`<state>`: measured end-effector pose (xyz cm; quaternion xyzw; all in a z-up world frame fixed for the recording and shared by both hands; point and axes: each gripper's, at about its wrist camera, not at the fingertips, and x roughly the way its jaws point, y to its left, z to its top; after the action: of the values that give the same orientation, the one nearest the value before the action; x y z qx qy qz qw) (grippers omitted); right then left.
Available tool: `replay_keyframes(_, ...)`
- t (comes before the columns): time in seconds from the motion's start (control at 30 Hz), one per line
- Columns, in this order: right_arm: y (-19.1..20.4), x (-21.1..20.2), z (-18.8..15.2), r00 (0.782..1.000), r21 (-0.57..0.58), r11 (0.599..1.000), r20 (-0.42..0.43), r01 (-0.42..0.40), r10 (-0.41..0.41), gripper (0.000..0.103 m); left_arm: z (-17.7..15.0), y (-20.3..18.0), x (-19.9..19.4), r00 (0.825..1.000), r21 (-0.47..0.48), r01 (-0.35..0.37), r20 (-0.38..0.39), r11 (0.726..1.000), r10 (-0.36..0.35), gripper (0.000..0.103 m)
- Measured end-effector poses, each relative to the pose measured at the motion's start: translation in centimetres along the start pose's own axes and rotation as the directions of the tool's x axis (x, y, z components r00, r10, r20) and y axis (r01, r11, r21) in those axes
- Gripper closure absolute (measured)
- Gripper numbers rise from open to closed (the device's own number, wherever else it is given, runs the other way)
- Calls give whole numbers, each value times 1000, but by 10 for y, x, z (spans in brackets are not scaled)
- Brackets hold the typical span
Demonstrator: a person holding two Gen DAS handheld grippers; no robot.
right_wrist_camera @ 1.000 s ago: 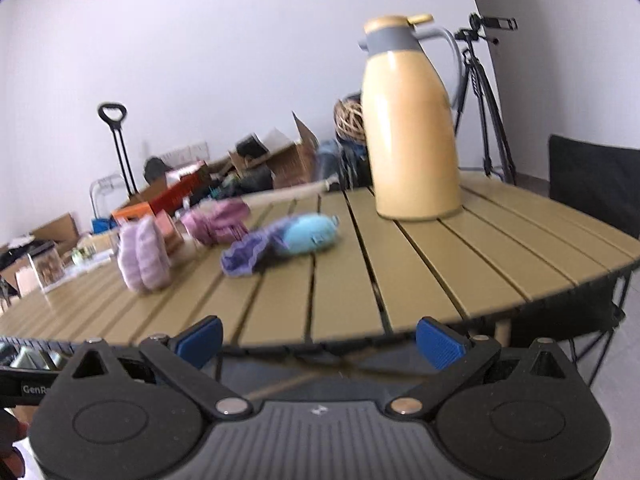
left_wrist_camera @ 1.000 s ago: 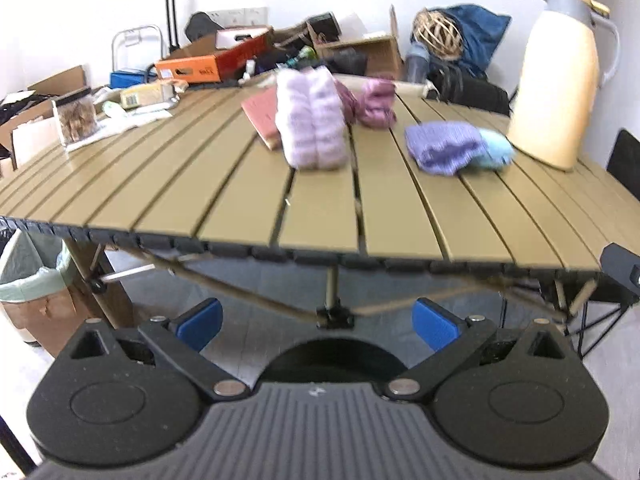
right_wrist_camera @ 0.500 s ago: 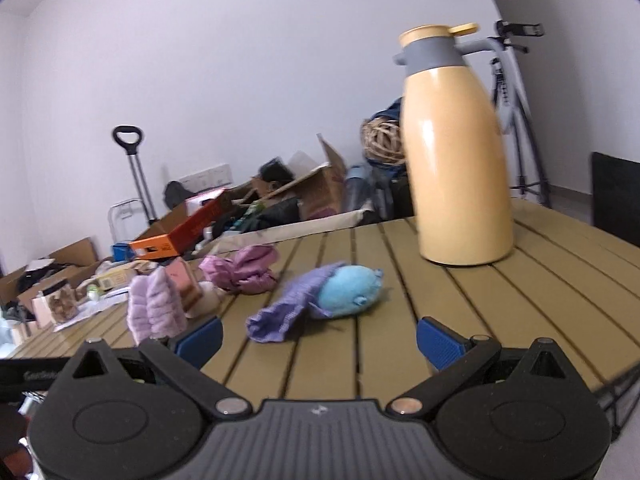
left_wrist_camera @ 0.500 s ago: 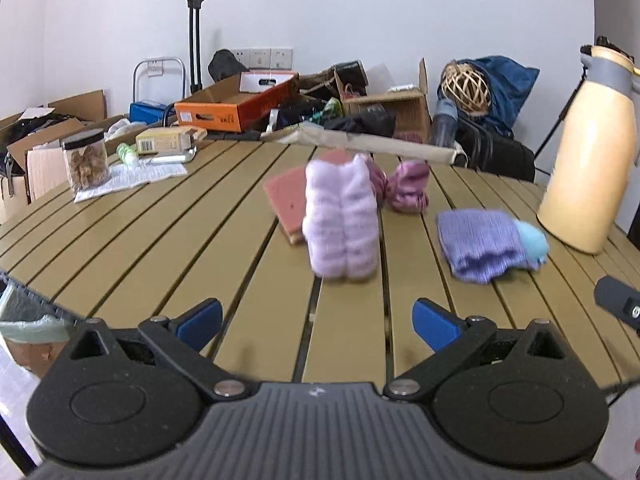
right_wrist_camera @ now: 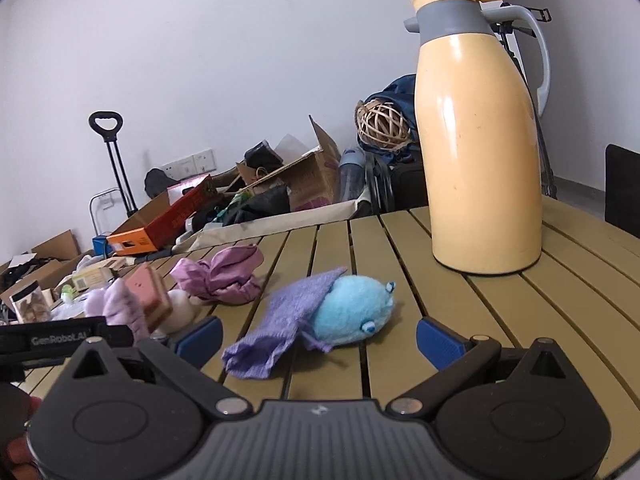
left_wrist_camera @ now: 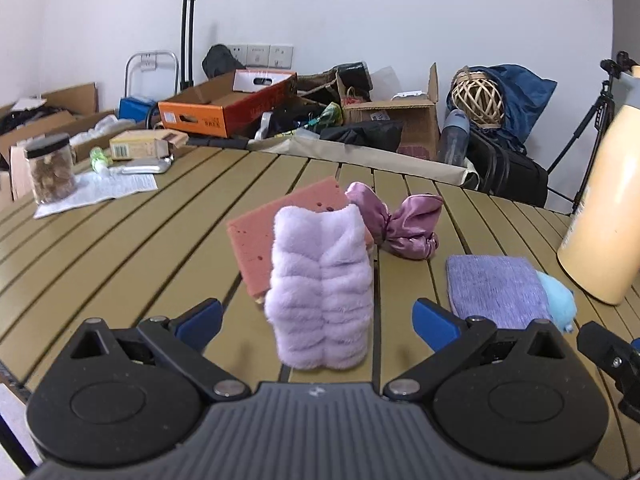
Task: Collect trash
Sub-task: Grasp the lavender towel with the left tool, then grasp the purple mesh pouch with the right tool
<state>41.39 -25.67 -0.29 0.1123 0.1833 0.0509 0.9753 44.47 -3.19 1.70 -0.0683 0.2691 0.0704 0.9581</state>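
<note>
Left gripper (left_wrist_camera: 316,316) is hovering with jaws spread wide around the upright lilac fluffy bundle (left_wrist_camera: 322,288), not yet touching it; right gripper (right_wrist_camera: 318,340) is likewise spread, facing the purple cloth (right_wrist_camera: 280,320) and blue plush toy (right_wrist_camera: 352,312) lying on the slatted table (right_wrist_camera: 400,240). Risks being noted: the bundle is leaning against a pink sponge (left_wrist_camera: 276,232), so closing could be dragging both; a right-hand overshoot could be nudging the yellow thermos jug (right_wrist_camera: 480,152).
</note>
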Motion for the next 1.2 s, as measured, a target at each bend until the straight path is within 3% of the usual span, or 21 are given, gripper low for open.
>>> replay_keyframes(0.27, -7, 14, 4, 999, 21, 999, 6, 47, -47, 0, -1, -12, 23, 999, 24, -37, -10, 999, 37, 3)
replay_keyframes(0.37, -11, 13, 4, 998, 38, 997, 11, 63, -63, 0, -2, -13, 27, 999, 10, -30, -22, 999, 30, 19)
replay_keyframes(0.43, -12, 12, 4, 997, 39, 997, 13, 70, -71, 0, -4, -13, 31, 999, 13, -32, -34, 999, 32, 41)
replay_keyframes(0.53, -11, 12, 3, 996, 26, 996, 13, 82, -83, 0, -6, -10, 32, 999, 3, -33, -34, 999, 33, 54)
replay_keyframes(0.73, -3, 11, 4, 996, 10, 996, 27, 84, -84, 0, -3, -2, 17, 1000, -4, -9, 0, 1000, 9, 57)
replay_keyframes(0.97, 29, 15, 4, 988, -66, 986, 55, 150, -147, 0, 1, 10, 1, 999, 2, 6, 34, 1000, -6, 57)
replay_keyframes(1.2, 64, 37, 3, 989, -178, 973, 1, 146, -148, 0, 5, 35, -11, 998, -6, -1, 55, 1000, 1, 57)
